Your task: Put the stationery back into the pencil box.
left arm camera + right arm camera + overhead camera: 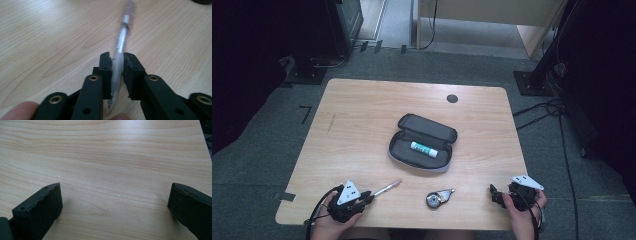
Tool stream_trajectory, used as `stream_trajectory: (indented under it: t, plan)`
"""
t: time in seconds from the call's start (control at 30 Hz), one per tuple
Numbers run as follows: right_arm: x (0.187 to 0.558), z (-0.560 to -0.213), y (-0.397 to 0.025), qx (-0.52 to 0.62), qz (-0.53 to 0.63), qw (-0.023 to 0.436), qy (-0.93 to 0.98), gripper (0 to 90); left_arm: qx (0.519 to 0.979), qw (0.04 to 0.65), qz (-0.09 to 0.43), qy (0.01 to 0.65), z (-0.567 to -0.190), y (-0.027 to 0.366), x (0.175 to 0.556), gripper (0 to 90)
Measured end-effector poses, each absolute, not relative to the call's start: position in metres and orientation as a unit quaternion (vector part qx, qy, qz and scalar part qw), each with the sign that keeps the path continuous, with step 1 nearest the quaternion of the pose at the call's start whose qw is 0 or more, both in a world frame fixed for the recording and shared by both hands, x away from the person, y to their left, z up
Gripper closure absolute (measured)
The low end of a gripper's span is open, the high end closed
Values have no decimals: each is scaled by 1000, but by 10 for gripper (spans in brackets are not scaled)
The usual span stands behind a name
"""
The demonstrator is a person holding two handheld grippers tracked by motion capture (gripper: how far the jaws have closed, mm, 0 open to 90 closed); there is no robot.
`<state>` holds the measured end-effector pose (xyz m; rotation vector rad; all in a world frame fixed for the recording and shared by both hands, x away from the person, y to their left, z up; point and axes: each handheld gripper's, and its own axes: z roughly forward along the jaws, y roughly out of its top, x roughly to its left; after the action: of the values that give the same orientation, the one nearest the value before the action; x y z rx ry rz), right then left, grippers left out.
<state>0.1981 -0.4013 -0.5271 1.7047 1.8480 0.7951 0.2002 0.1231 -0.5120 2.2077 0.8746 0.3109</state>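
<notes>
A clear pen [385,189] with a pinkish tip lies at the front left of the wooden table [362,130]. My left gripper [368,197] is shut on the pen [121,47] near its back end, with the tip pointing away from me. An open grey pencil case [422,143] sits mid-table with a white and green glue stick [424,148] inside. A correction tape dispenser [437,197] lies near the front edge. At the front right my right gripper [495,194] rests low over bare wood, and its jaws [115,207] stand wide open with nothing between them.
A round black cable hole [452,98] marks the far side of the table. Dark stands and cables sit on the grey floor around the table. Bare wood lies between the case and the table's edges.
</notes>
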Motion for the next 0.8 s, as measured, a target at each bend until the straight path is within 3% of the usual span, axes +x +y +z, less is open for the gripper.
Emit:
stream_trajectory:
  t: [0.8]
  plan:
    - [198, -527, -401, 626, 292, 250, 679, 0, 849, 405, 99, 324, -487, 119, 214, 821]
